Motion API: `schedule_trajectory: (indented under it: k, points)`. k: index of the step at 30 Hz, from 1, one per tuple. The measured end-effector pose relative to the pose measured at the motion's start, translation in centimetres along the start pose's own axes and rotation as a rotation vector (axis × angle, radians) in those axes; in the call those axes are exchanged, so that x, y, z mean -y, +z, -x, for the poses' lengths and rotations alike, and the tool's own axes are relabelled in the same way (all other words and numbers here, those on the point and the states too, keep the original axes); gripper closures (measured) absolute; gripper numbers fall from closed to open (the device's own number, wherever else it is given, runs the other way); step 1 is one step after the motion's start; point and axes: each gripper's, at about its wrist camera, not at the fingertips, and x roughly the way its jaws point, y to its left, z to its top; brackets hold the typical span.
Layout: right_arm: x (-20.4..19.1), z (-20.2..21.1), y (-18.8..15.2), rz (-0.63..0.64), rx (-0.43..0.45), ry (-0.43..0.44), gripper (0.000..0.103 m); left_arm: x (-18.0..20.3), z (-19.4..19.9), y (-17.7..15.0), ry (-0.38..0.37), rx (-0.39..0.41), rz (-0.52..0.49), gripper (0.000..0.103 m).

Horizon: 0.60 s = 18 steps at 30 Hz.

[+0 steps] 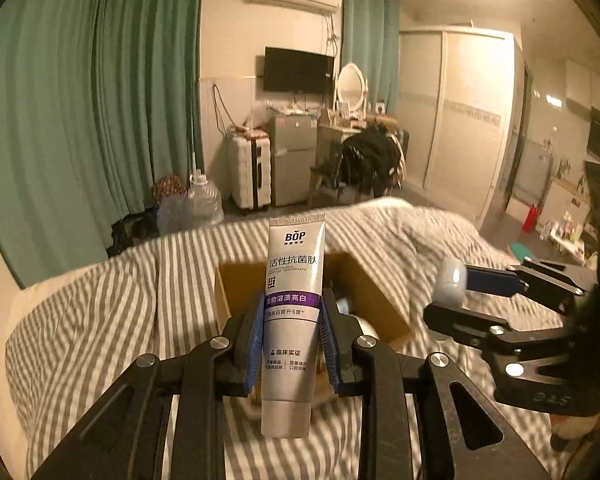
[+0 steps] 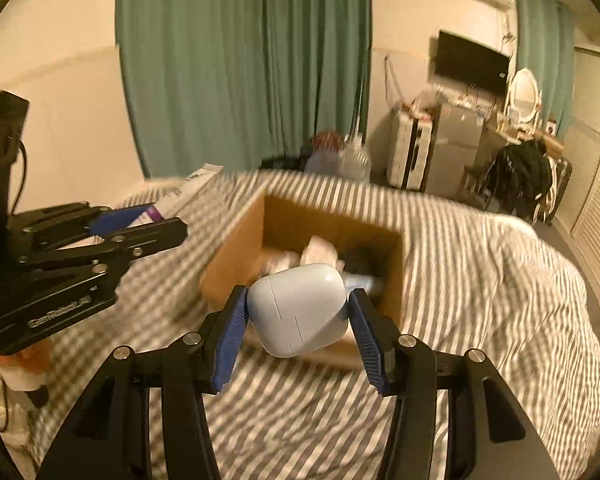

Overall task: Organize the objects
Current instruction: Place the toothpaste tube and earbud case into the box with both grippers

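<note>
I had the left gripper (image 1: 291, 320) clamped mid-body on the soft, light toothpaste tube (image 1: 293, 304) and the right gripper (image 2: 298, 314) pinching the smooth, slippery earbud case (image 2: 298, 308) (both above the cardboard box (image 2: 236, 256)).

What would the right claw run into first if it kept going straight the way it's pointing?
Probably the cardboard box on the striped bedding. The right claw, shut on the earbud case, points at its near wall and open top, though depth is unclear.
</note>
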Motion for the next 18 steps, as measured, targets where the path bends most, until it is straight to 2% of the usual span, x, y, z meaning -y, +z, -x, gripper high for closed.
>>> schedule_trajectory:
  k: [5,9,13,18]
  points:
    - [2.4,-0.9,4.2,-0.056,0.067,0.0,0.052,-0.4,-4.3,3.3,-0.002,0.005,0.003,0.077]
    - [4.3,-4.0,6.7,-0.096,0.08,-0.017,0.052,-1.3,-9.9,4.6,0.006,-0.047,0.007,0.077]
    - [5.9,-8.8,7.9,-0.138,0.058,-0.02,0.052,-1.8,-14.3,2.9,0.003,-0.108,-0.004,0.077]
    - [7.4,-14.7,5.9,-0.2,-0.012,0.01,0.052,-1.6,-17.2,0.1,-0.026,-0.166,-0.034,0.077]
